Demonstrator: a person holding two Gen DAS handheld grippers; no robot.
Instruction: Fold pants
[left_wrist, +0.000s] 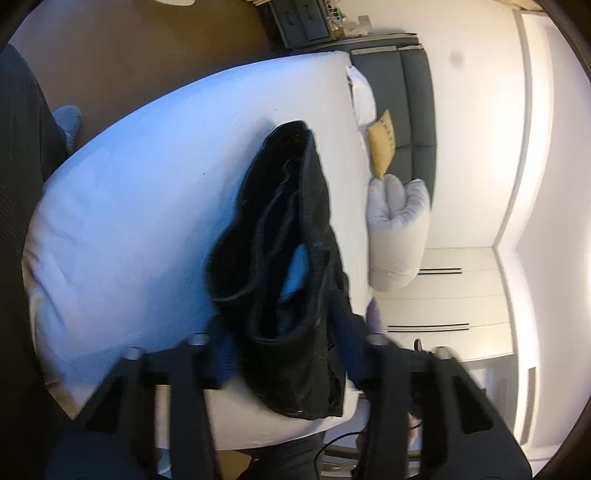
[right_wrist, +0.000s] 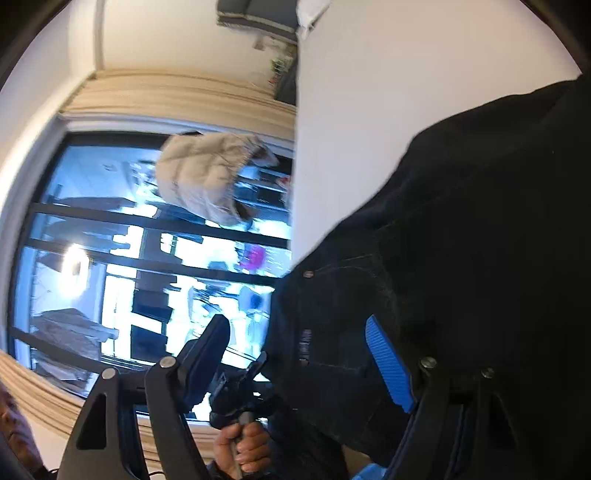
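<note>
Black pants (left_wrist: 291, 236) hang bunched over the white bed (left_wrist: 140, 192), the waistband end lifted in front of me. My left gripper (left_wrist: 291, 347) has its fingers spread wide with the pants' cloth filling the gap between them; the view is blurred and I cannot tell if it grips. In the right wrist view the pants (right_wrist: 461, 240) fill the right side. My right gripper (right_wrist: 299, 339) stands wide apart; its blue right pad (right_wrist: 388, 362) lies against the cloth, and its left finger (right_wrist: 210, 343) is free in the air.
A grey headboard (left_wrist: 399, 96), white pillows (left_wrist: 399, 236) and a yellow cushion (left_wrist: 380, 144) lie at the bed's far end. White wardrobe (left_wrist: 454, 295) stands beyond. A large window (right_wrist: 147, 251) with a beige jacket (right_wrist: 210, 173) hanging is beside the bed. The person's hand (right_wrist: 243, 446) holds the other gripper.
</note>
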